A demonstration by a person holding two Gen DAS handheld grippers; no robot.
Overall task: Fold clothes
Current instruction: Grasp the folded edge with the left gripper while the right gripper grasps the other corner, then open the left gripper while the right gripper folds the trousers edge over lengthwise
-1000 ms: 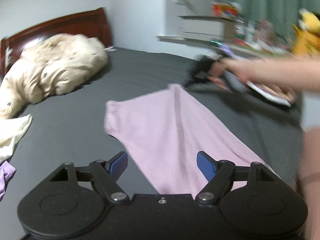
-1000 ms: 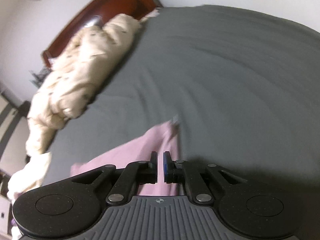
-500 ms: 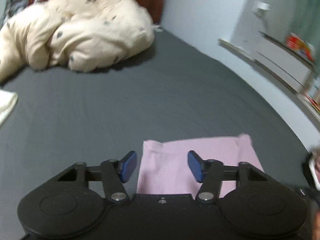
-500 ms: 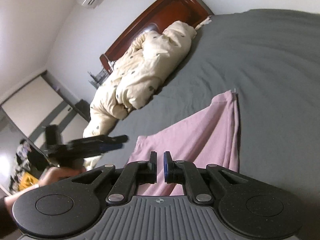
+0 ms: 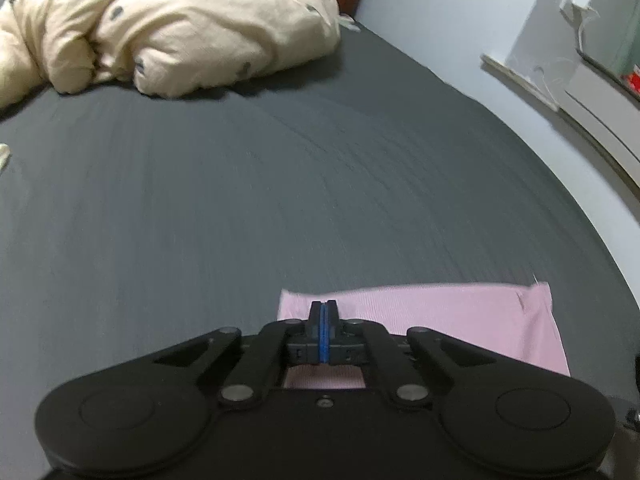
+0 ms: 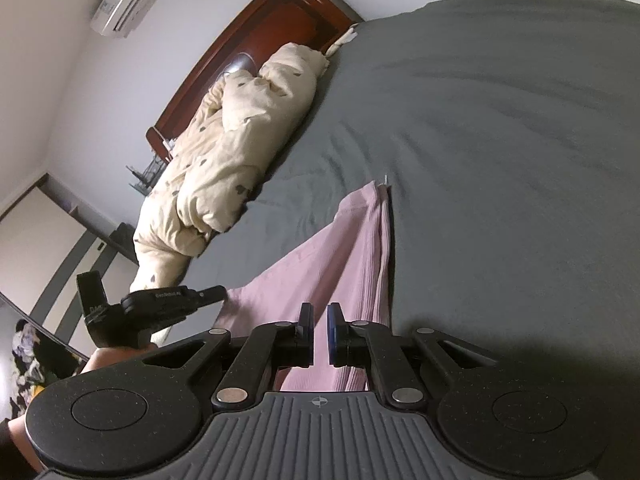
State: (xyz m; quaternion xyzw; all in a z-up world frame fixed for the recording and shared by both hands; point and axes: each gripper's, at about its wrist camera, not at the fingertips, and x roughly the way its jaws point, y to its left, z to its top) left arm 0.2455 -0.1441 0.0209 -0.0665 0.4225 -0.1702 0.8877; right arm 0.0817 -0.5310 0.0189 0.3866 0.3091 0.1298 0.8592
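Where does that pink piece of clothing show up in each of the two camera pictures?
Left wrist view: the pink garment lies low, right of centre, just beyond the left tongs.
Right wrist view: it runs from centre down to the right tongs.
Shared landmark: the cream duvet near the headboard.

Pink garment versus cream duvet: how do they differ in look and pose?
The pink garment is plain and lies flat, near the tongs; the cream duvet carries dark spots and is bunched in a heap by the headboard. Both rest on the grey sheet.
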